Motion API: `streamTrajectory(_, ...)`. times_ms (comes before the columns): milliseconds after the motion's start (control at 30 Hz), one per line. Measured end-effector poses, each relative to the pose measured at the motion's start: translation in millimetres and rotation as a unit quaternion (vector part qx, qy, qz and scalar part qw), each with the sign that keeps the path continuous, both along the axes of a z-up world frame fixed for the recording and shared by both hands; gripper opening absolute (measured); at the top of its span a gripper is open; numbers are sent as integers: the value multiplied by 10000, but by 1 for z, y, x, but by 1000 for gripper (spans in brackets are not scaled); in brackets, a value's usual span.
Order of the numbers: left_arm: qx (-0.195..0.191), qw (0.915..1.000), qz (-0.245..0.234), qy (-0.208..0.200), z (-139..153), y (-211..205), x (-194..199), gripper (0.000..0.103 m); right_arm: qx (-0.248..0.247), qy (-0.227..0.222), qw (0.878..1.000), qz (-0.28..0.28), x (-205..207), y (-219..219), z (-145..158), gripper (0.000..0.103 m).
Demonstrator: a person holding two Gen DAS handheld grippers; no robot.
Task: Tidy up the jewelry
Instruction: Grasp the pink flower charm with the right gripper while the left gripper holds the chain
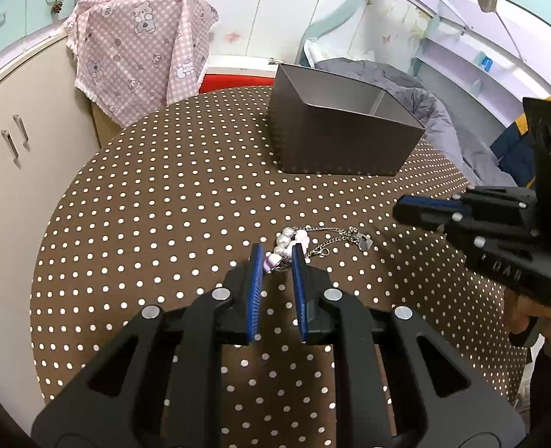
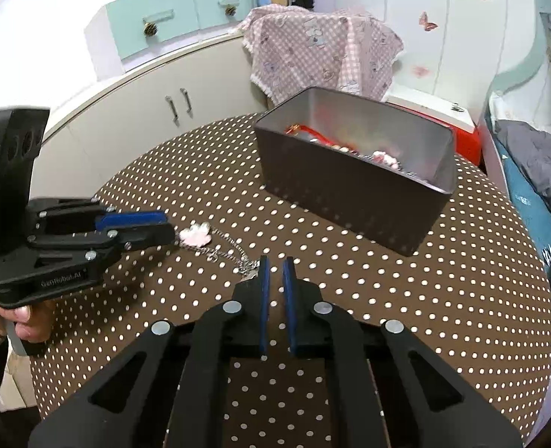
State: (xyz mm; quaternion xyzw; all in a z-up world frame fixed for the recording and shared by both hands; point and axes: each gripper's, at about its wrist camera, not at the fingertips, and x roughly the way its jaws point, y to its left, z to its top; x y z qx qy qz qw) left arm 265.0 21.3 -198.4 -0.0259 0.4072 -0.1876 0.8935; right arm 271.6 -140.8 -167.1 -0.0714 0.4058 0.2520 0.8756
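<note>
The last loose piece, a pearl and chain bracelet (image 1: 305,242), lies on the polka-dot table (image 1: 145,224) toward its near edge, well apart from the dark box (image 1: 335,138) that stands toward the far edge. The left gripper (image 1: 277,257) has its blue pads on either side of the pearl end with a gap between them, so it is parted and not yet clamped; whether a pad already touches a bead cannot be told. The right gripper (image 2: 274,268) hovers just beside the chain's clasp end (image 2: 249,267), its jaws narrowly apart and holding nothing. The likely trouble is a poor bite: round pearls may squirt out as the pads close, or only one bead gets pinched, leaving the thin chain to trail, snag on the cloth, or catch on the box rim during the carry. Closing both grippers on opposite ends could also pull the piece taut. The box already holds other jewelry: a red strand (image 2: 305,132), some beads, and a pink charm (image 2: 385,158), piled against its near wall.
</note>
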Motion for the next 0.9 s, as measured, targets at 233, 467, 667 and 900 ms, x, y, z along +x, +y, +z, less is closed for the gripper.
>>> streamTrajectory(233, 35, 10000, -34, 45, -3, 0, -3, 16, -250, -24, 9965, 795, -8, 31, -5, 23)
streamTrajectory(467, -60, 9999, 80, 129, -8, 10, -1, 16, -640, 61, 9869, 1479, 7, 68, -26, 25)
streamTrajectory(667, -114, 9998, -13, 145, -8, 8, -2, 16, -634, 185, 9876, 1426, 9, 58, -23, 4)
streamTrajectory(900, 60, 9997, -224, -64, 6, -7, -5, 16, -52, -52, 9928, 1197, -4, 40, 8, 4)
